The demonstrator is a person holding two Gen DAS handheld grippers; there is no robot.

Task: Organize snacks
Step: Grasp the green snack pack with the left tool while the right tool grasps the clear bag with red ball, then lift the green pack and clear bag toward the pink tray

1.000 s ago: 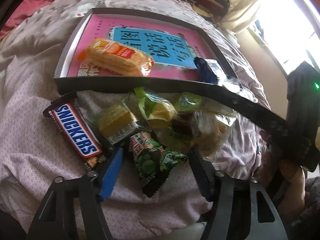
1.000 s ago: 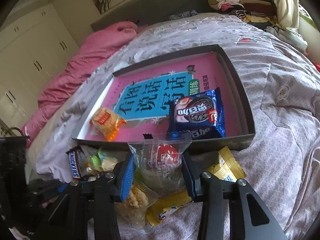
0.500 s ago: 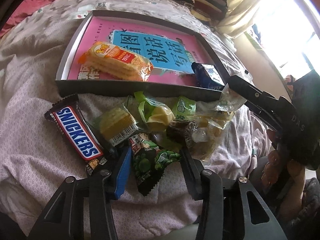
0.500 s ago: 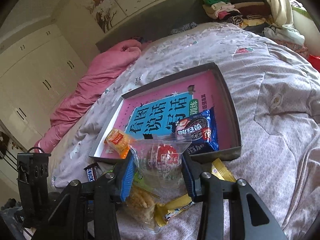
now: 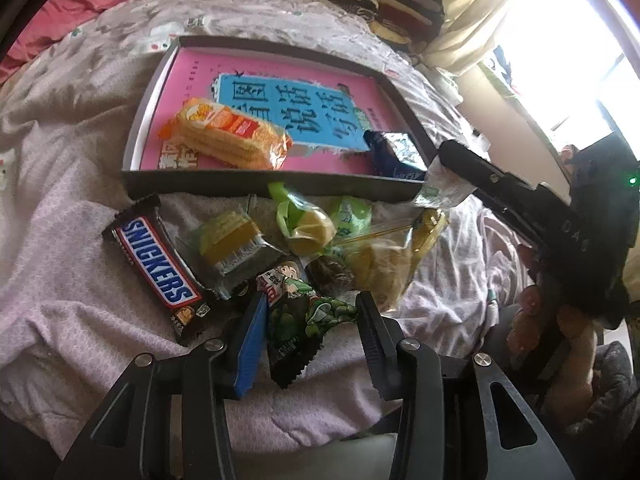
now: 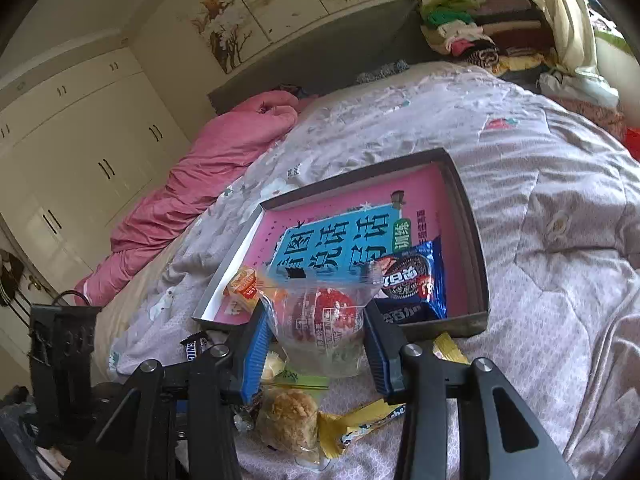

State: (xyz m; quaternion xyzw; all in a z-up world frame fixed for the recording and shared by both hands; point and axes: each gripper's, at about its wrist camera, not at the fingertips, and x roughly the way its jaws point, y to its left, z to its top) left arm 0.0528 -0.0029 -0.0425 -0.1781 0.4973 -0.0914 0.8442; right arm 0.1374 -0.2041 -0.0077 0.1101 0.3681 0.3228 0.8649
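The right gripper point(image 6: 316, 332) is clamped on a clear packet with a red-labelled sweet point(image 6: 326, 320), both pads pressed against its sides, and the packet is carried just in front of the near wall of the grey tray point(image 6: 468, 322). The left gripper point(image 5: 310, 330) has just been closing its jaws around the green pea packet point(image 5: 298, 320), which lies between them on the bedspread just short of the tray; whether the pads already press on it cannot be told. For the right-hand step, the packet is best lifted clear of the near wall and set on the bare pink floor between the orange cracker pack point(image 5: 226, 136) and the blue cookie pack point(image 6: 412, 280), so that neither is overlapped. The grip should be released only once the packet rests flat. For the left-hand step, the pea packet should be pinched across its middle, since the Snickers bar point(image 5: 156, 264) and the yellow cake point(image 5: 230, 242), which lie close beside it in front of the tray, could be dragged along.
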